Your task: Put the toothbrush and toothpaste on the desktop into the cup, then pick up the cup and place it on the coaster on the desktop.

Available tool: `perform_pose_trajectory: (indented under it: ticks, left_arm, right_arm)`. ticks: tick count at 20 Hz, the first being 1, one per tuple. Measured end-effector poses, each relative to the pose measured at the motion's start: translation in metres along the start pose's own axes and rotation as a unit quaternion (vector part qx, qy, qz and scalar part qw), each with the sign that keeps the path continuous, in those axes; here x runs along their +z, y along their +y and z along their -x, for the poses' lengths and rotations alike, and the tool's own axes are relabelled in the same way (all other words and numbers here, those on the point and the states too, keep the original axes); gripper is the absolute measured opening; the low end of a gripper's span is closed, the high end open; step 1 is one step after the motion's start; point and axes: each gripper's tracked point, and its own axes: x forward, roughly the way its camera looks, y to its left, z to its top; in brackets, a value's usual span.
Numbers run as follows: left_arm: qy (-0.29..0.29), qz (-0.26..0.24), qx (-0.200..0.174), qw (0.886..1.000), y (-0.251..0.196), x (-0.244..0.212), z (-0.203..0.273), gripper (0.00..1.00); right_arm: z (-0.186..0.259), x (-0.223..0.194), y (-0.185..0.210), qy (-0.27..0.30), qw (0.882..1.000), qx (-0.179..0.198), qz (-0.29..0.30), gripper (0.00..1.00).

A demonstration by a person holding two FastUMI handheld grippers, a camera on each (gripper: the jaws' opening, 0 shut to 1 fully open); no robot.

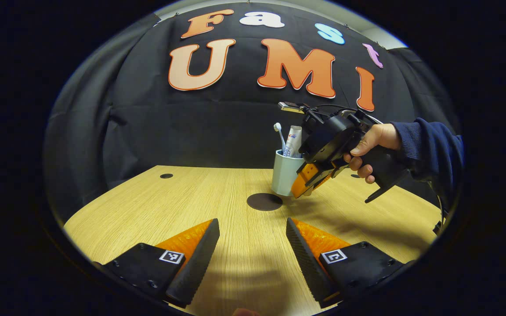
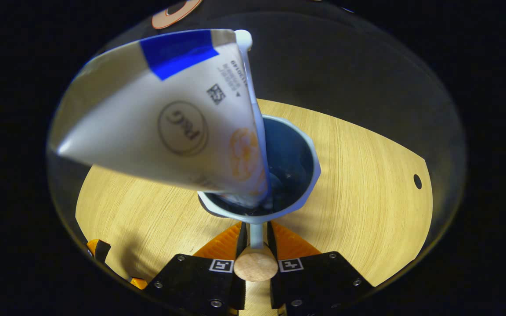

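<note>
A pale blue cup holds a white toothbrush and a toothpaste tube. It is just behind and right of the dark round coaster. My right gripper, held by a hand, reaches the cup's side. In the right gripper view I look down into the cup; the tube and toothbrush lean out of it. My right gripper is shut on the cup's handle, which ends in a wooden knob. My left gripper hovers open over the table's near part, holding nothing.
The wooden table has small dark holes at the back left and on the right in the right gripper view. Black cloth walls close the back and sides. A sleeve reaches in from the right.
</note>
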Motion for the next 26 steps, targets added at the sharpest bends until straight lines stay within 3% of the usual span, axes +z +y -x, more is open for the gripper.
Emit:
perform_pose_trajectory:
  ticks: [15, 26]
  left_arm:
    - [0.0, 0.015, 0.031, 0.999, 0.032, -0.008, 0.009, 0.97]
    - [0.014, 0.028, 0.047, 0.998, 0.048, -0.021, 0.008, 0.97]
  right_arm:
    - [-0.003, 0.006, 0.004, 0.022, 0.999, 0.016, 0.035, 0.22]
    - [-0.008, 0.007, 0.001, 0.037, 0.999, 0.026, 0.025, 0.22]
